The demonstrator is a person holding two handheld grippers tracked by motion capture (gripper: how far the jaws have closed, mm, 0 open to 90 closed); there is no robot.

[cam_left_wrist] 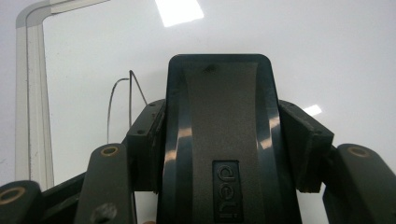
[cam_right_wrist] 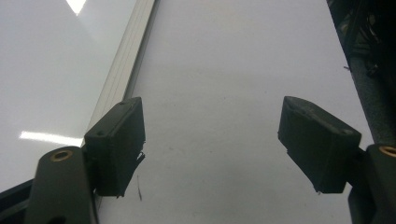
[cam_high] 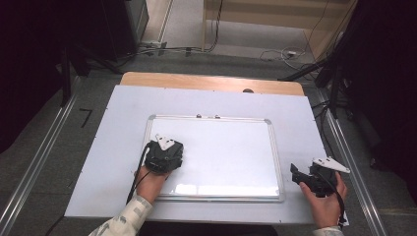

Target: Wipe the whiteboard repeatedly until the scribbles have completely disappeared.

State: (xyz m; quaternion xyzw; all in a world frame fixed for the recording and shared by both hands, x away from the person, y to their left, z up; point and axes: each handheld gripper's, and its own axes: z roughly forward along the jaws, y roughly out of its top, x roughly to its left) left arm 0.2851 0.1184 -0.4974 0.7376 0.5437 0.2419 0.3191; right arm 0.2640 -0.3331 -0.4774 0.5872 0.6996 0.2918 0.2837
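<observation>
A white sheet covered the bench (cam_high: 206, 101) in a dim room with cables on the floor; on it lay a whiteboard (cam_high: 231, 147). The left hand-held gripper (cam_high: 164, 156) rested near the whiteboard's left edge. In the left gripper view it clamped a black eraser (cam_left_wrist: 219, 140) against the whiteboard beside thin pen marks (cam_left_wrist: 122, 100), so wiping seemed unfinished. In the right gripper view, the right hand-held gripper (cam_right_wrist: 212, 140) hung open and empty over the sheet.

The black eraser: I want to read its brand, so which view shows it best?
The left gripper view: the black eraser sits close up between the left hand-held gripper pads, logo readable. In the high view that gripper covers it; the right gripper view faces elsewhere.
</observation>
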